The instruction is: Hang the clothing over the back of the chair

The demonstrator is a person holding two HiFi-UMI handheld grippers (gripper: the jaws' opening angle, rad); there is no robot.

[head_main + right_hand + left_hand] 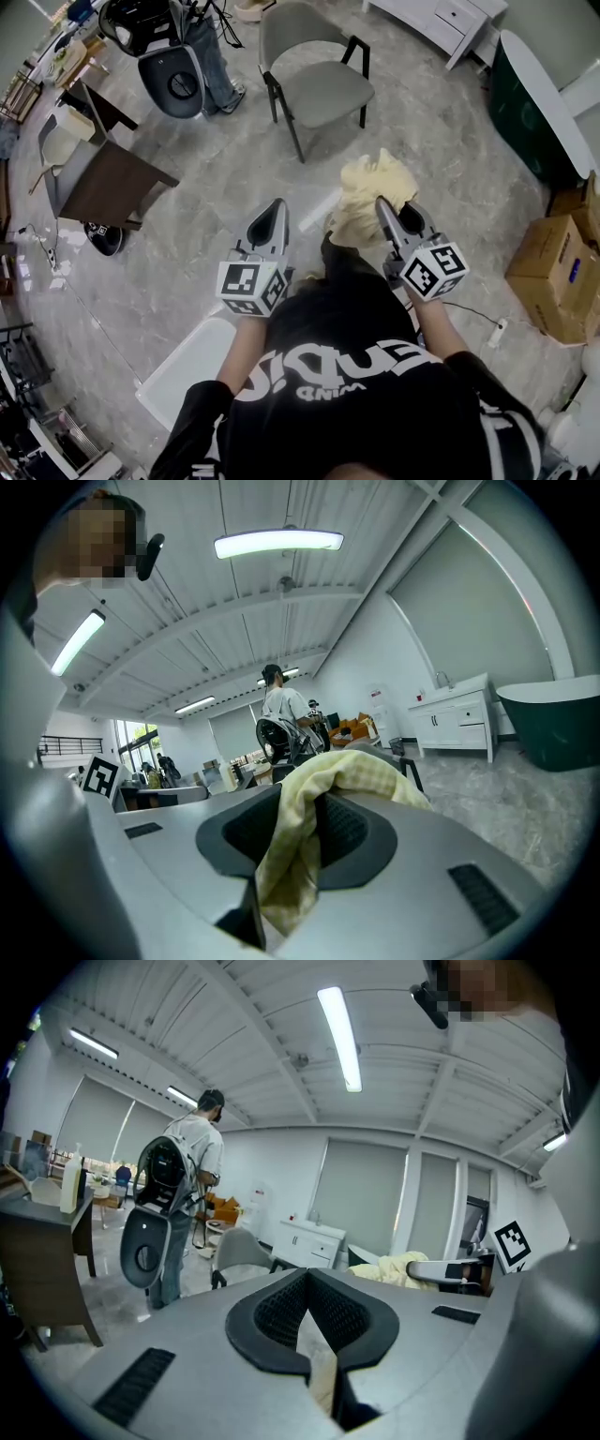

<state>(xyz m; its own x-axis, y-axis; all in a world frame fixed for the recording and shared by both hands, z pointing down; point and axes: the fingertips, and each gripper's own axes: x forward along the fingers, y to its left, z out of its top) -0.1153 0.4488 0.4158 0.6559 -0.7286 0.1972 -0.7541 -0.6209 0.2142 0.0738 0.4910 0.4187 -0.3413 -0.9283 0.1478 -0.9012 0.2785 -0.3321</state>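
The right gripper (382, 202) pinches the yellow clothing (373, 186) in a bunched wad, well short of the chair (319, 89), on its seat side. The left gripper (278, 204) is closed on nothing. Gripped at one spot only (the backrest is the chair's far edge), the wad could drop onto the seat or slide off unevenly.

open floor (234, 169) ahead up to the grey chair (319, 89), standing person (216, 56) beside it, cardboard boxes (553, 272) at right
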